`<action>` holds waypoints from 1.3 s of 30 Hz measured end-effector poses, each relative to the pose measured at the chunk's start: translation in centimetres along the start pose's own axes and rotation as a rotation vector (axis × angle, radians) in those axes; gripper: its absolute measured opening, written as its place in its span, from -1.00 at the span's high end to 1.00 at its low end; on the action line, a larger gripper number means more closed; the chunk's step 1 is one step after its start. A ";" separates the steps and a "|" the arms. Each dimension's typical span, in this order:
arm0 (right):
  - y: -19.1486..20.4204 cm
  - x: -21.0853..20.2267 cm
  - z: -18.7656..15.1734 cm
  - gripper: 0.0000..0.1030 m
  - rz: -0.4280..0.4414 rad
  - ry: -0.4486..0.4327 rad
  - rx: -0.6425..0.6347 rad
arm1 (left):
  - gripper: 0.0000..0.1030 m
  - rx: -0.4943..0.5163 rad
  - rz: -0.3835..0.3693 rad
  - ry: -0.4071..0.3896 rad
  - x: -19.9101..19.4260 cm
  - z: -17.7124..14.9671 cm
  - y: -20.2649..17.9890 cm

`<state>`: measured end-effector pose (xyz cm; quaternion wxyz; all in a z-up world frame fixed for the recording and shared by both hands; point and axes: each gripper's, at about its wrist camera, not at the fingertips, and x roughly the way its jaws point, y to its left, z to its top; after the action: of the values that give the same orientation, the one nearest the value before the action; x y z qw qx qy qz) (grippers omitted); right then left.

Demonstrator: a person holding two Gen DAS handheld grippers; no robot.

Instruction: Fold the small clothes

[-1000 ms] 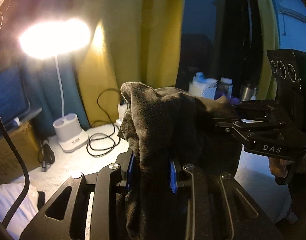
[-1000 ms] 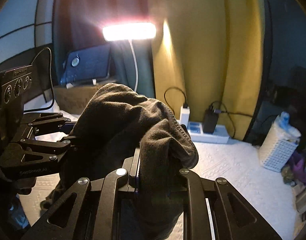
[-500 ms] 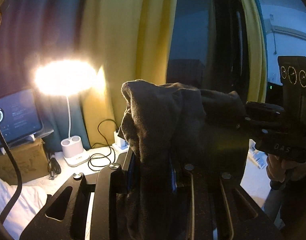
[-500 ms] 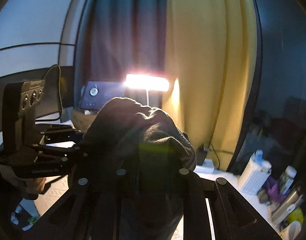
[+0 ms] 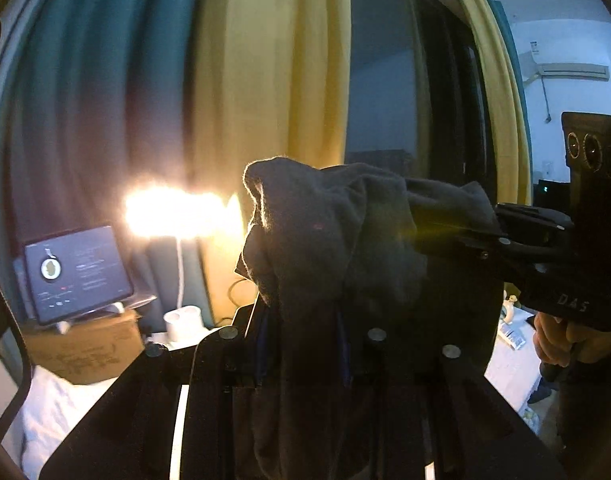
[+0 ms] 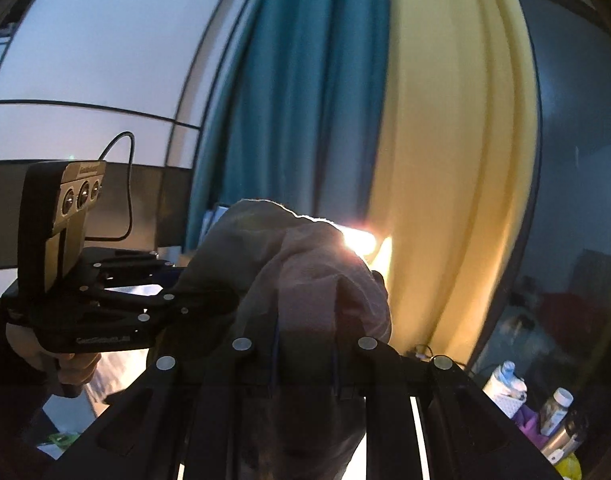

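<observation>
While you hold it up in front of the yellow curtain (image 5: 273, 80), the dark garment (image 5: 345, 248) bunches in soft folds, stretched between your left tongs (image 5: 301, 344) and right tongs (image 6: 305, 356), each nearly closed and clamping an edge, clear of the desk (image 5: 509, 364).

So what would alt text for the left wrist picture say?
A dark garment is bunched between the left tool and the right tool, both shut on it and held up. Behind are yellow curtains, a glaring lamp and a lit screen.
</observation>
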<state>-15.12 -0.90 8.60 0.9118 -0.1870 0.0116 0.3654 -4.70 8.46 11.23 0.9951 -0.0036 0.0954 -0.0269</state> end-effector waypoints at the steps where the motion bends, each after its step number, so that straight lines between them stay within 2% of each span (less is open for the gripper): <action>1: 0.6 0.0 0.0 0.65 0.012 -0.002 -0.005 | 0.51 0.002 0.014 0.001 -0.4 -0.2 0.4; 11: 6.0 1.0 -0.2 0.65 0.133 0.010 -0.011 | 0.51 0.013 0.112 0.048 -4.7 -2.4 2.5; 15: 7.1 2.2 -1.1 0.65 0.161 0.036 0.005 | 0.51 0.000 0.133 0.077 -4.7 -3.6 3.5; 24: 7.5 7.8 -3.9 0.65 0.139 0.150 -0.011 | 0.51 -0.069 0.151 0.175 -0.8 -7.0 6.3; 39: 4.2 17.9 -7.8 0.65 0.148 0.283 0.037 | 0.51 -0.092 0.171 0.326 6.8 -10.3 9.9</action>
<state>-3.94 11.00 -2.88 0.8749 -0.2184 0.1604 0.4013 0.56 17.91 -0.31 0.9639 -0.0367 0.2564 0.0619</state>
